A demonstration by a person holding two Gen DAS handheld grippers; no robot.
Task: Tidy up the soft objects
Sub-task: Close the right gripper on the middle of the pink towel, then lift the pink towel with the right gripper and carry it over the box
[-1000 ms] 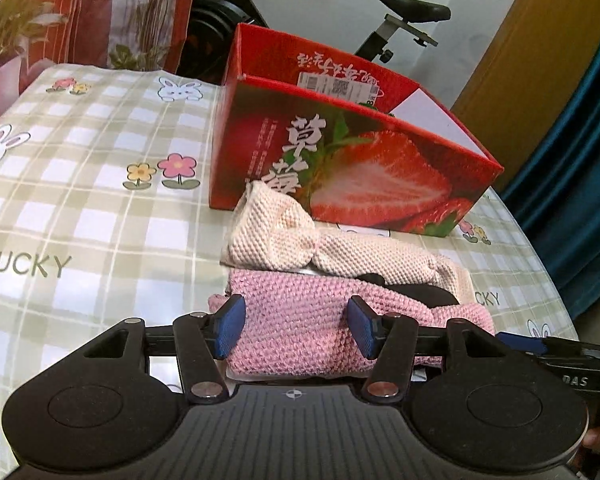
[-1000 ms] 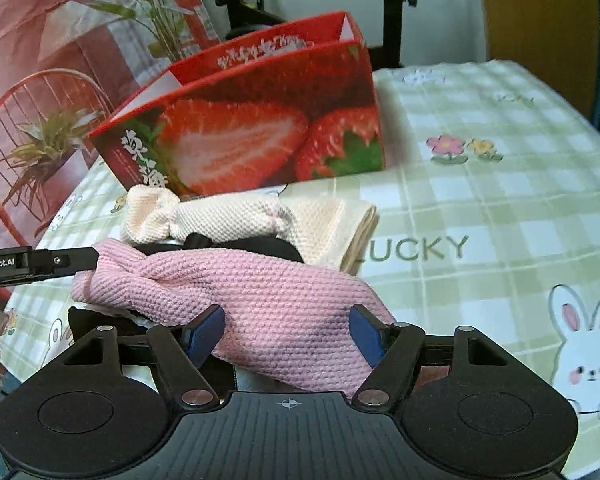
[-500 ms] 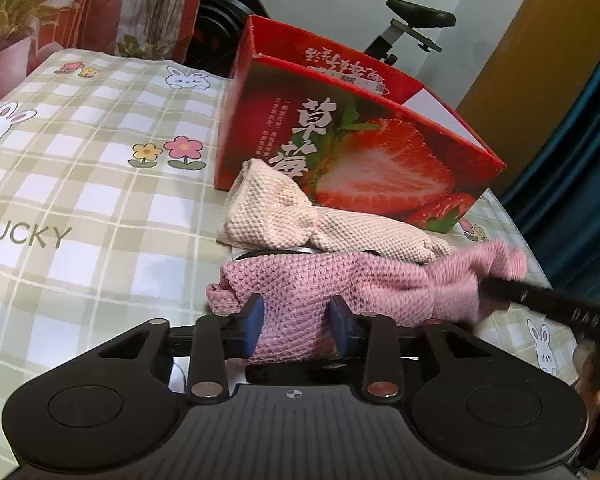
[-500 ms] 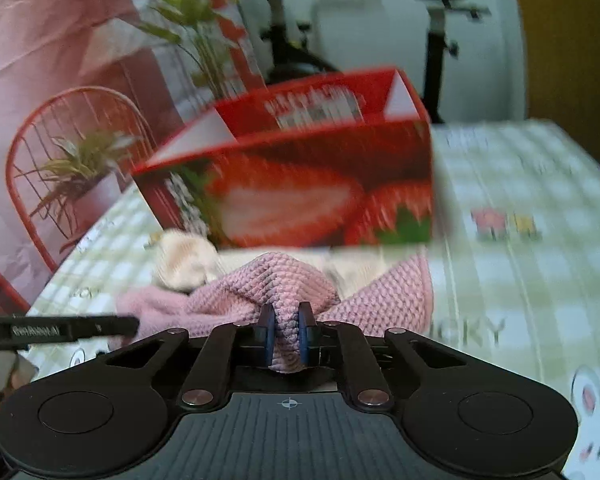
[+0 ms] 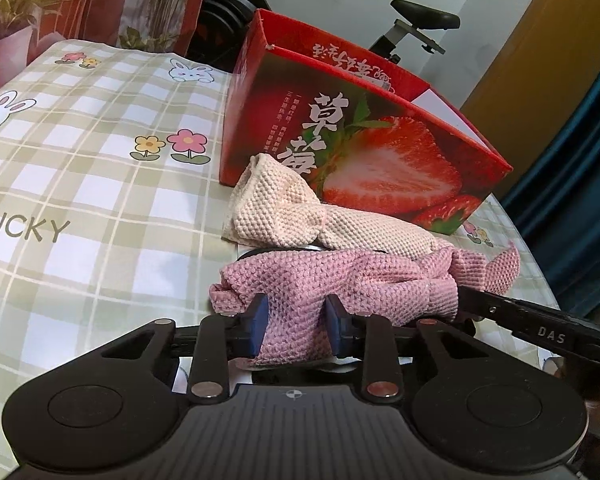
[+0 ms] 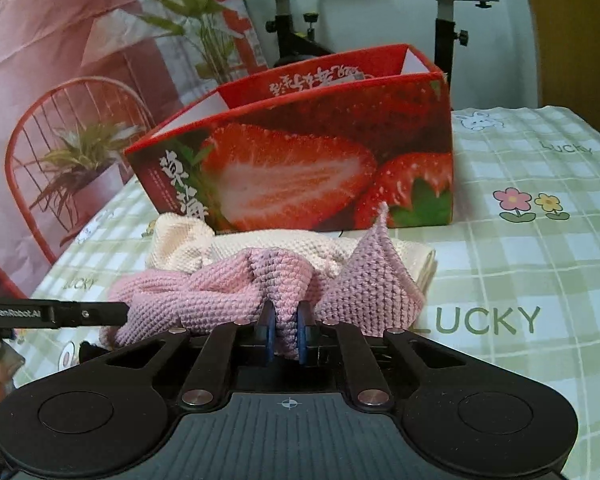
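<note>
Left wrist view: left gripper (image 5: 296,326) has just closed on one end of the pink cloth (image 5: 340,276). Right gripper (image 6: 286,334) pinches a fold at its other end, jaws nearly together. Cream cloth (image 5: 296,212) lies behind it, touching the strawberry box (image 5: 380,160), near the table's (image 5: 80,160) near edge.

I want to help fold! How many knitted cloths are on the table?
2. The pink cloth lies nearest, pinched by both grippers. The cream cloth lies behind it, against the strawberry box. Something dark shows beneath them, so more may be hidden.
</note>
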